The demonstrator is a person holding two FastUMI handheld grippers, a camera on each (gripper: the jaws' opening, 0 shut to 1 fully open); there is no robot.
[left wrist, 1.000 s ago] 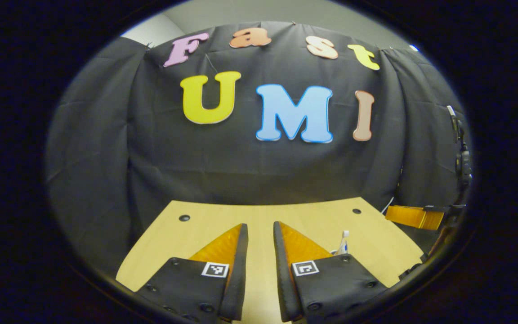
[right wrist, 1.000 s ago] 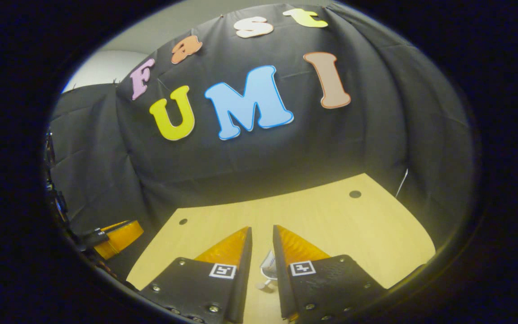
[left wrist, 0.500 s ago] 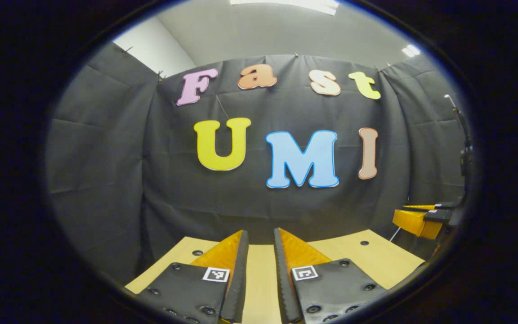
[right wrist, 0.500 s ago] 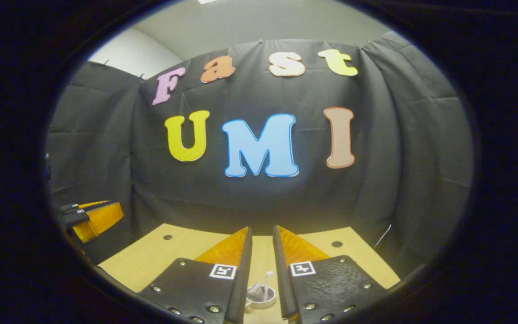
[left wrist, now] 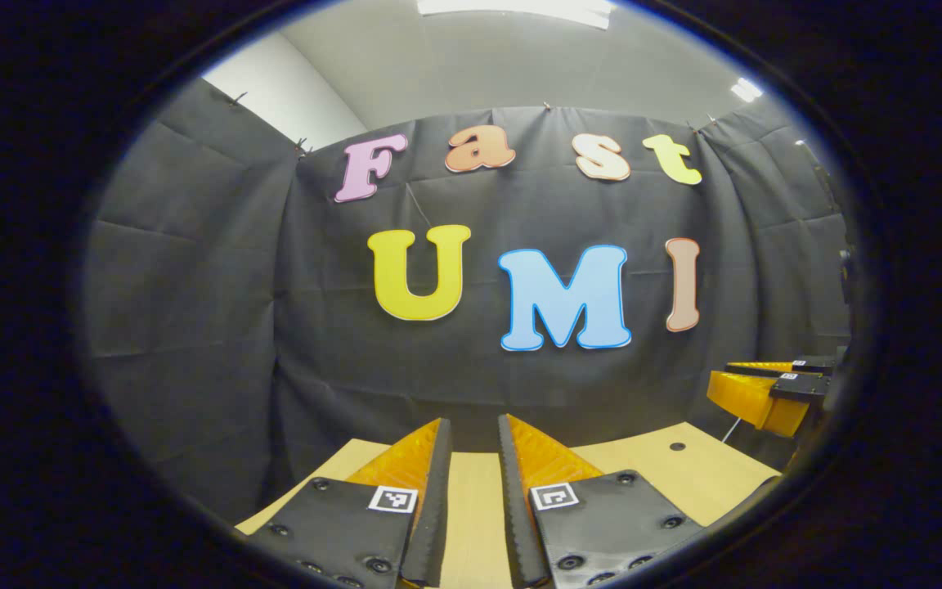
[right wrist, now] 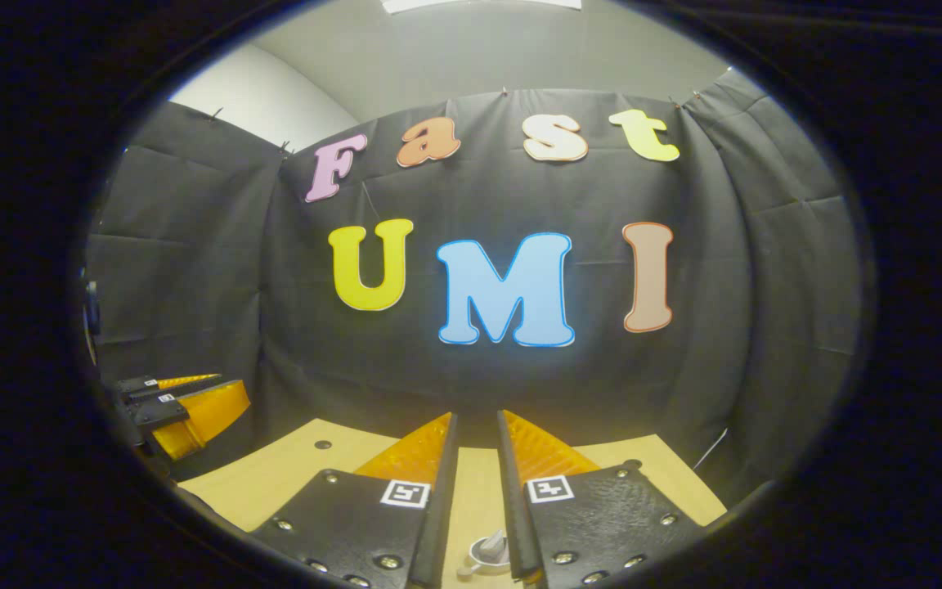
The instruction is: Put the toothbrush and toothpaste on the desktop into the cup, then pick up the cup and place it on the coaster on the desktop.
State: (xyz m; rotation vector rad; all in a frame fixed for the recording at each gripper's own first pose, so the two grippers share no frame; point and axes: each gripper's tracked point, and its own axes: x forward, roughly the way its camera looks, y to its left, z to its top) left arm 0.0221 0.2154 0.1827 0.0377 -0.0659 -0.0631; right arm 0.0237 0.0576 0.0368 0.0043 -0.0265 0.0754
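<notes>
A small white cup (right wrist: 489,555) stands on the wooden desktop (right wrist: 275,483), low in the right gripper view, seen through the slit between the fingers. Something pale sticks out of it, too small to name. My right gripper (right wrist: 477,421) hangs above and behind the cup, apart from it, shut with nothing between its fingers. My left gripper (left wrist: 475,425) is also shut and holds nothing, hovering over bare desktop (left wrist: 684,474). Each gripper appears in the other's view: the right gripper (left wrist: 757,397) at the far right, the left gripper (right wrist: 193,409) at the far left.
Black cloth walls close the booth behind and on both sides of the desk. Small round holes mark the desktop near its back corners (left wrist: 677,447) (right wrist: 323,445). The back edge of the desk meets the cloth just beyond the fingertips.
Both grippers have lifted and tilted up, so the desktop has sunk low in both views. The cup has slid to the bottom edge of the right gripper view. Both stayed shut.
</notes>
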